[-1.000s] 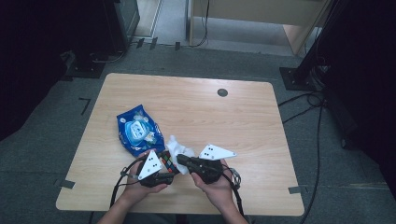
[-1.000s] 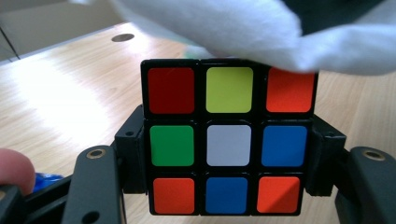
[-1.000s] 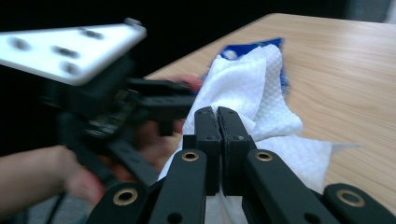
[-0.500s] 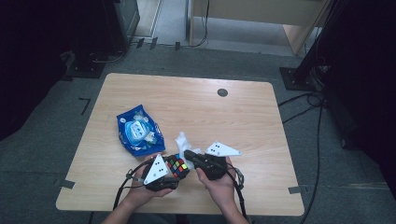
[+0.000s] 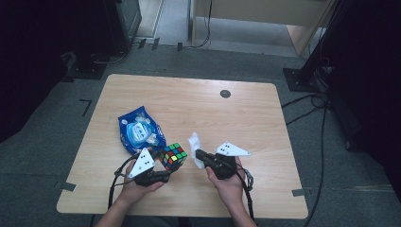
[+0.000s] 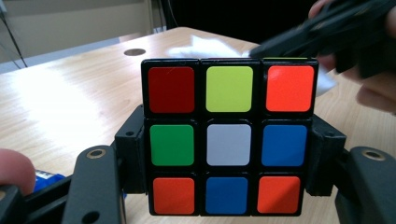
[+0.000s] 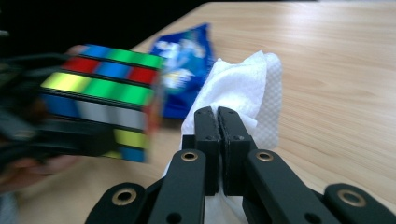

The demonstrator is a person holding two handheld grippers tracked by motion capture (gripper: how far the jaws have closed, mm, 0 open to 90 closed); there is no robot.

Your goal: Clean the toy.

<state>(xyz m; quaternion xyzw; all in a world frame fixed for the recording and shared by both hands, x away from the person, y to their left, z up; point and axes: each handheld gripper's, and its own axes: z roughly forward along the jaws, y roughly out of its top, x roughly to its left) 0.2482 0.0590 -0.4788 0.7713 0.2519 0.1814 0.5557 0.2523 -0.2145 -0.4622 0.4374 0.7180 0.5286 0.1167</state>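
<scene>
Between the left tongs (image 6: 229, 186) sits a colour cube (image 6: 229, 135) — the two black jaws press its side faces, and it faces the left gripper view with a white centre square, red, yellow-green and orange above, orange, blue and orange below. From the high view the cube (image 5: 172, 156) is held near the front edge of the wooden surface (image 5: 246, 113), just ahead of the left hand (image 5: 137, 187). The right tongs (image 7: 218, 122) are pinched together on a white tissue (image 7: 243, 88) — its crumpled paper spreads above and behind the jaws, close beside the cube. A blue packet (image 5: 140, 131) lies flat just beyond the cube on the surface.
</scene>
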